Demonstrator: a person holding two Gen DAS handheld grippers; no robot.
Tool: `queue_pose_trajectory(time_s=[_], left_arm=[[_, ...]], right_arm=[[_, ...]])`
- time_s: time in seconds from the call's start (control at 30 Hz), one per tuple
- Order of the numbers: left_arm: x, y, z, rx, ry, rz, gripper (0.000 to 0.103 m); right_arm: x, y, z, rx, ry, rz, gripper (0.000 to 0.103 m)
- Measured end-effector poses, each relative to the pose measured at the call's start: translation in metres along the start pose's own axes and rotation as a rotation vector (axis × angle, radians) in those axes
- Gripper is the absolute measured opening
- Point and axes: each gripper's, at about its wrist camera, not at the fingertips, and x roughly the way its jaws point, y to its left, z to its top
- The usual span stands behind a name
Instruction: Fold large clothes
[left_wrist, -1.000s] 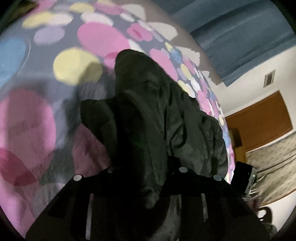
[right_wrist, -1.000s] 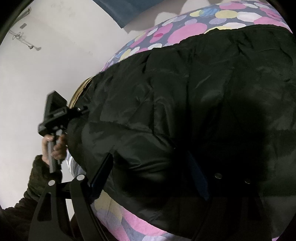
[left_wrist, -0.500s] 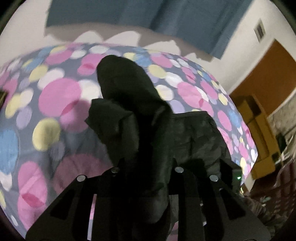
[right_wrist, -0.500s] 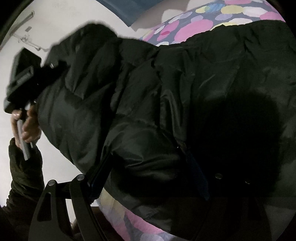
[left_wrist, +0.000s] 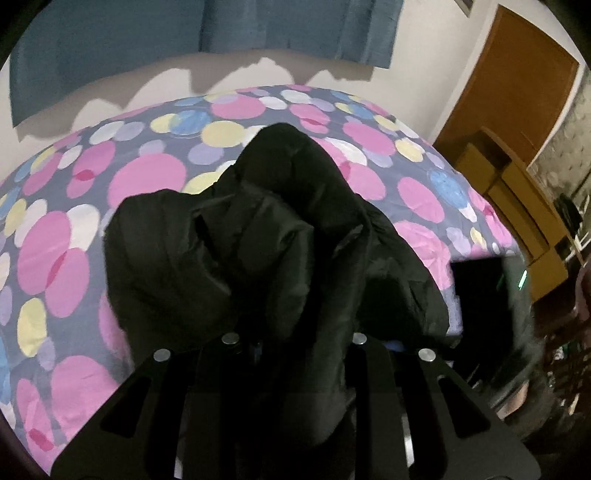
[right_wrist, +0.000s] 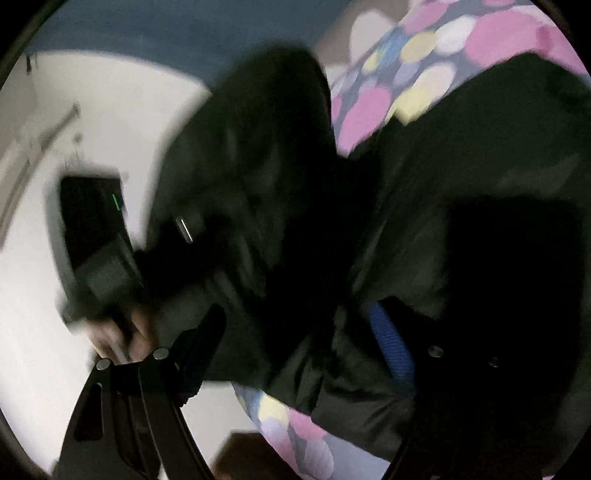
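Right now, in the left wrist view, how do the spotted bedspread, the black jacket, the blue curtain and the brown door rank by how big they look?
Largest to smallest as they look:
1. Spotted bedspread
2. Black jacket, though it sits nearest the camera, so its rank is unsure
3. Blue curtain
4. Brown door
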Motion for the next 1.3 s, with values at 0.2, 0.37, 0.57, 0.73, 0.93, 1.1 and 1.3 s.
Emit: queue_pose_trajectory(time_s=[0.2, 0.37, 0.57, 0.73, 0.93, 1.1, 1.3], left_arm=[[0.028, -0.032, -0.011, 0.059, -0.019, 0.014, 0.021], [0.039, -0.047, -0.020, 0.095, -0.038, 0.038, 0.021], [0.050, -0.057, -0.022, 0.122, -0.033, 0.071, 0.021], [0.059, -0.063, -0.022, 0.151, -0.021, 0.107, 0.022], [0.060, -0.068, -0.024, 0.171, -0.006, 0.117, 0.031], [0.056, -0.074, -0.029, 0.192, -0.011, 0.105, 0.052], [0.041, -0.084, -0.040, 0.233, -0.035, 0.094, 0.063]], right_arm=[[-0.012, -0.008, 0.035, 0.077, -0.068, 0.060, 0.080], [0.009, -0.004, 0.048, 0.080, -0.052, 0.019, 0.080], [0.009, -0.015, 0.050, 0.071, -0.030, -0.070, 0.080], [0.007, -0.025, 0.049, 0.082, -0.021, -0.119, 0.054], [0.006, -0.032, 0.052, 0.106, -0.008, -0.103, 0.040], [0.002, -0.035, 0.050, 0.112, 0.000, -0.103, 0.032], [-0.003, -0.044, 0.049, 0.138, 0.008, -0.093, 0.028]])
